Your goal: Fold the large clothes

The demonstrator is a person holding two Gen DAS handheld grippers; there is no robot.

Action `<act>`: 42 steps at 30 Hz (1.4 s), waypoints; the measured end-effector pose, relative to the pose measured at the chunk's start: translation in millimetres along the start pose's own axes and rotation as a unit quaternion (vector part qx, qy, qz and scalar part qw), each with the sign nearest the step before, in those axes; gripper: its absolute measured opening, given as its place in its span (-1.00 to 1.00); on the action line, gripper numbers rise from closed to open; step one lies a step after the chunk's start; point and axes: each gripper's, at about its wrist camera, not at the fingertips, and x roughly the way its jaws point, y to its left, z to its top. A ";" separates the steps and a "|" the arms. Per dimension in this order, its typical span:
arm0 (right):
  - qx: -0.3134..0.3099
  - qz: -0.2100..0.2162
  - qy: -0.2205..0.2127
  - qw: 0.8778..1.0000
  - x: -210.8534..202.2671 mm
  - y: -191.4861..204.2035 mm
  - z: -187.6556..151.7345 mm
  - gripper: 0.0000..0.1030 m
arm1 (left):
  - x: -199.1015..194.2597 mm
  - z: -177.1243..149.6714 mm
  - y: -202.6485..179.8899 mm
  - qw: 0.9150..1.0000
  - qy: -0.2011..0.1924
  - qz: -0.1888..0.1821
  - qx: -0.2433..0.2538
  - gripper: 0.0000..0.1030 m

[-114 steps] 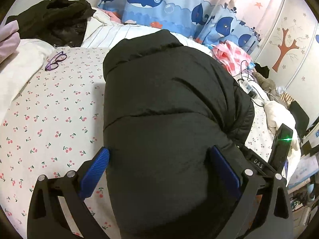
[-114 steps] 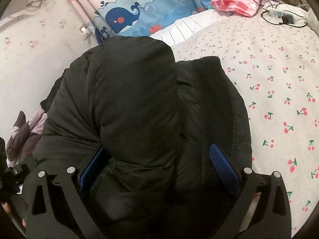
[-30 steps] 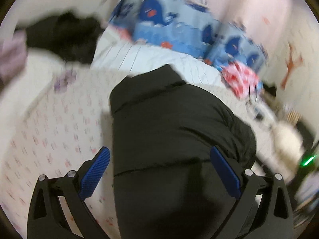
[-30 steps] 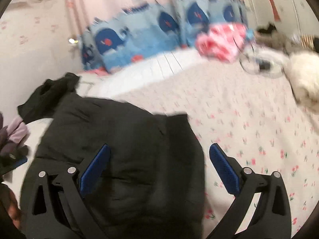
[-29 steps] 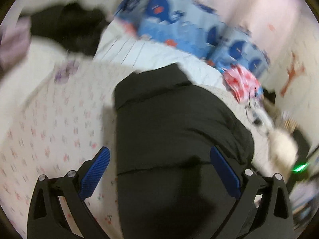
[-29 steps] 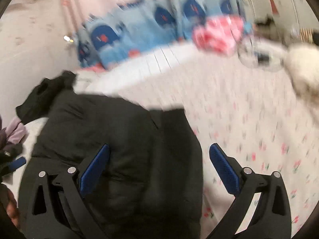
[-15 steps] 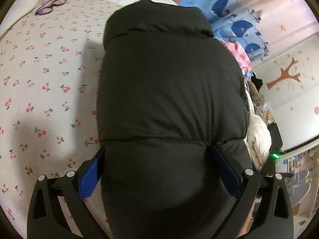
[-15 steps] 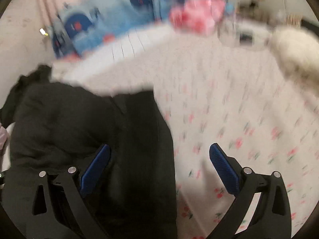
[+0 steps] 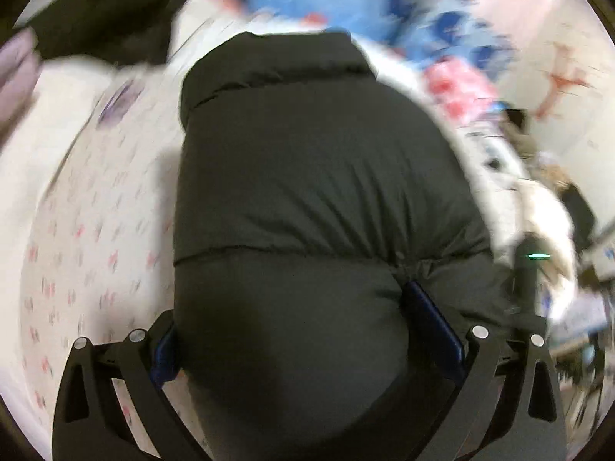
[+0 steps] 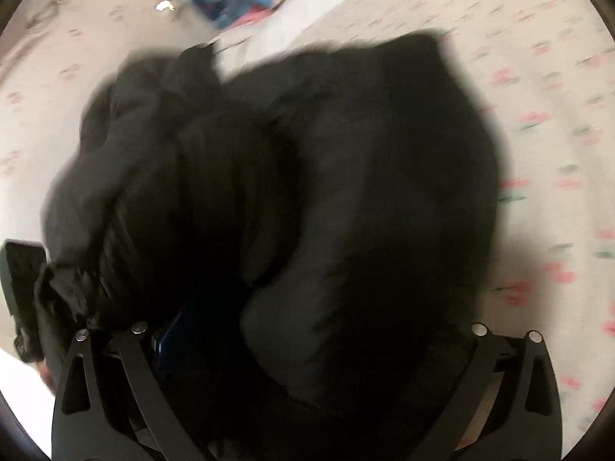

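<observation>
A black puffer jacket (image 9: 307, 176) lies folded into a thick bundle on the cherry-print bed sheet (image 9: 96, 211). My left gripper (image 9: 303, 330) stands wide open, with the near end of the bundle bulging between its blue pads (image 9: 430, 319). In the right wrist view the jacket (image 10: 346, 192) is blurred by motion. My right gripper (image 10: 307, 338) is spread wide over it, with the jacket filling the gap between its fingers. Only its left blue pad (image 10: 173, 330) shows. The right pad is hidden by fabric.
Another dark garment (image 9: 103, 27) lies at the far left of the bed, with glasses (image 9: 115, 100) on the sheet near it. Whale-print fabric (image 9: 346, 4) and a pink cloth (image 9: 457, 84) lie at the far side. Cables and clutter (image 9: 496, 153) sit at the right.
Both grippers have swung back down onto the jacket bundle. The right one moved from beside the jacket to over it. The bundle sits deeper between the left fingers than a second ago.
</observation>
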 end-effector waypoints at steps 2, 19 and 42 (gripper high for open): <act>-0.024 -0.046 -0.092 0.994 -37.8 14.5 10.6 0.88 | 12.1 -1.5 2.8 1.000 0.008 0.024 -0.001 0.87; -0.104 -0.111 -0.027 0.988 13.8 38.0 61.4 0.87 | 15.5 -4.5 -10.1 0.999 0.010 0.016 0.035 0.88; -0.181 -0.182 -0.092 0.962 -24.3 67.9 55.2 0.87 | 9.1 -7.0 -13.1 0.999 -0.005 0.023 0.028 0.88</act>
